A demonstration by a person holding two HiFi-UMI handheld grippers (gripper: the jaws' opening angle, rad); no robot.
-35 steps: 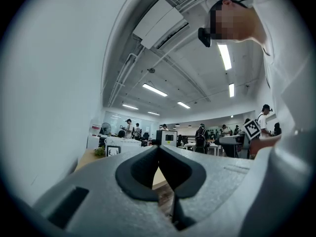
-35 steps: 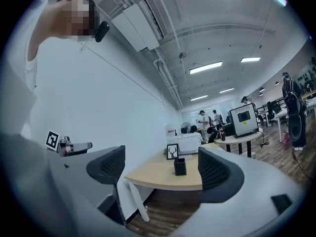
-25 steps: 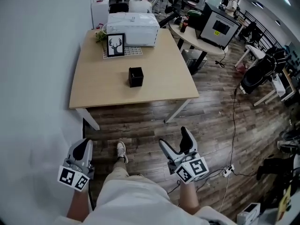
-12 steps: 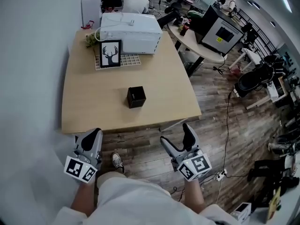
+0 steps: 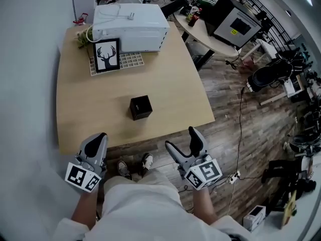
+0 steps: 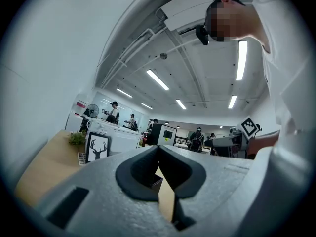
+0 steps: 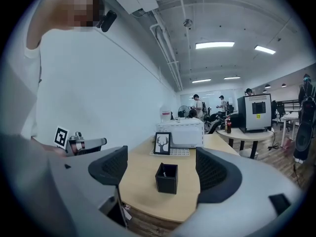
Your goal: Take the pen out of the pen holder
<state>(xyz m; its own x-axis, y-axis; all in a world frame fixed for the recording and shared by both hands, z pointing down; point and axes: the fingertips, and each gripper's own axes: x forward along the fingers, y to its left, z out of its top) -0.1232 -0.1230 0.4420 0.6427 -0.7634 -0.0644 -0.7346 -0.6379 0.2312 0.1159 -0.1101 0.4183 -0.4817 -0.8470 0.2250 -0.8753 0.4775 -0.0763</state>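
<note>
A black square pen holder [image 5: 141, 107] stands upright near the middle of the light wooden table [image 5: 90, 109]. In the right gripper view the pen holder [image 7: 166, 178] sits straight ahead, with a thin pale pen tip [image 7: 163, 173] just showing inside it. My right gripper [image 5: 180, 140] hovers short of the table's front edge. It is open; its jaws have just been closing a little, with nothing between them. My left gripper [image 5: 95, 143] is at the front left corner, shut and empty. Through its jaws, the left gripper view shows only a sliver of the holder [image 6: 154, 183].
At the table's far end stand a white machine [image 5: 129, 28], a framed deer picture [image 5: 106, 55], a white grid mat [image 5: 131, 60] and a small plant [image 5: 83, 36]. A wall runs along the left. To the right are wood floor with cables [image 5: 241, 134] and office desks.
The person has walked up to the table. Both grippers have come from well back on the floor to its front edge, and the pen holder is now much nearer.
</note>
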